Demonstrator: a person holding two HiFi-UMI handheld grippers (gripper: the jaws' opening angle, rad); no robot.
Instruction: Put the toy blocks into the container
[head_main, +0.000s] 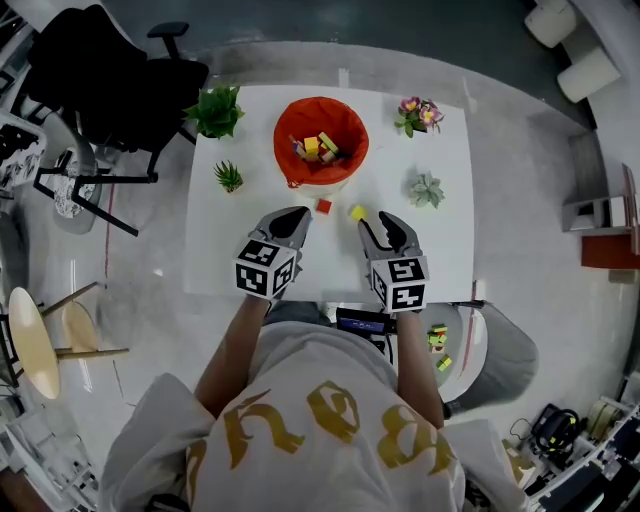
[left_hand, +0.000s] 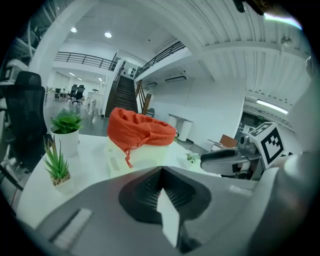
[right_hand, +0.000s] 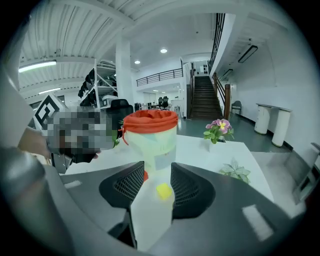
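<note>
**Toy blocks: two loose on table, others already binned**

**Head view.** Small yellow plastic cube (head_main: 357, 212) and small red plastic cube (head_main: 323, 206), both on the white table (head_main: 440, 250), just in front of the round container lined with an orange-red cloth bag (head_main: 345, 118). Assorted coloured blocks (head_main: 318, 148) already inside. Left gripper (head_main: 296, 214) near the red cube. Right gripper (head_main: 381, 226) just short of the yellow cube. Container at the far middle of the table, probably for equal reach from either hand.

**Left gripper view.** Jaws pressed together, nothing between them; apparently idle while the other hand works. Container (left_hand: 140, 142) upright ahead, with the bag folded over its rim, likely to hold the mouth open.

**Right gripper view.** Jaws spread wide, with the yellow cube (right_hand: 163, 190) lying on the table between them and the pads clear of it on both sides; seemingly lined up for closing on it. Red cube (right_hand: 145, 176) partly hidden behind the left-hand jaw. Container (right_hand: 150, 137) straight beyond, so presumably a short carry.
</note>
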